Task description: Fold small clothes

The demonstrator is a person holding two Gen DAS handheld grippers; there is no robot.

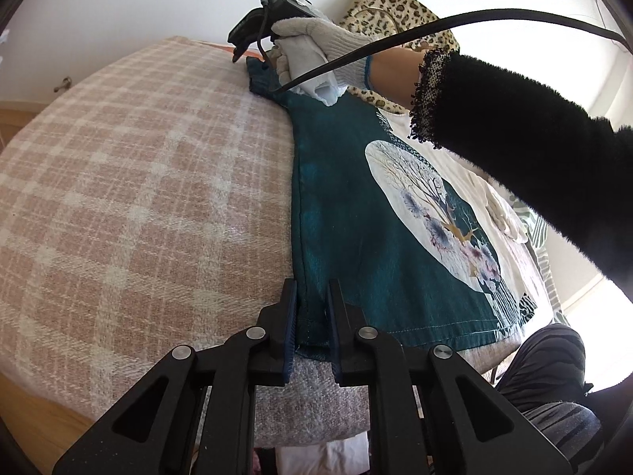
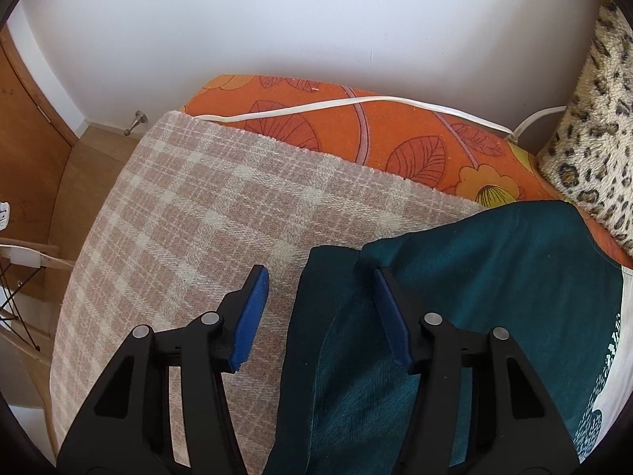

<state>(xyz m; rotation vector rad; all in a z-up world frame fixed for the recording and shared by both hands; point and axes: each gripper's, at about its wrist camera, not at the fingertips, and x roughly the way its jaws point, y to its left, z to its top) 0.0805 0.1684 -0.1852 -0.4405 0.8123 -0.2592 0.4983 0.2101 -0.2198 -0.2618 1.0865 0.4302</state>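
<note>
A teal T-shirt (image 1: 356, 217) with a white oval print lies flat on a pink plaid blanket (image 1: 138, 198). In the left wrist view my left gripper (image 1: 312, 285) sits at the shirt's near hem corner, jaws nearly together with the hem pinched between the blue pads. At the shirt's far end a gloved hand (image 1: 316, 51) holds my right gripper (image 1: 249, 57). In the right wrist view the right gripper (image 2: 319, 273) is open and straddles the edge of the teal T-shirt (image 2: 494, 277). One finger (image 2: 253, 304) hangs over the blanket and the other over the cloth, and neither pad presses on the fabric.
An orange floral sheet (image 2: 356, 126) with a white cable (image 2: 316, 105) lies beyond the blanket, by the wall. A leopard-print cushion (image 2: 593, 138) is at the right. White clothing (image 1: 474, 182) lies under the shirt's right side. A black cable (image 1: 474, 14) arcs overhead. A striped knee (image 1: 546, 356) is near.
</note>
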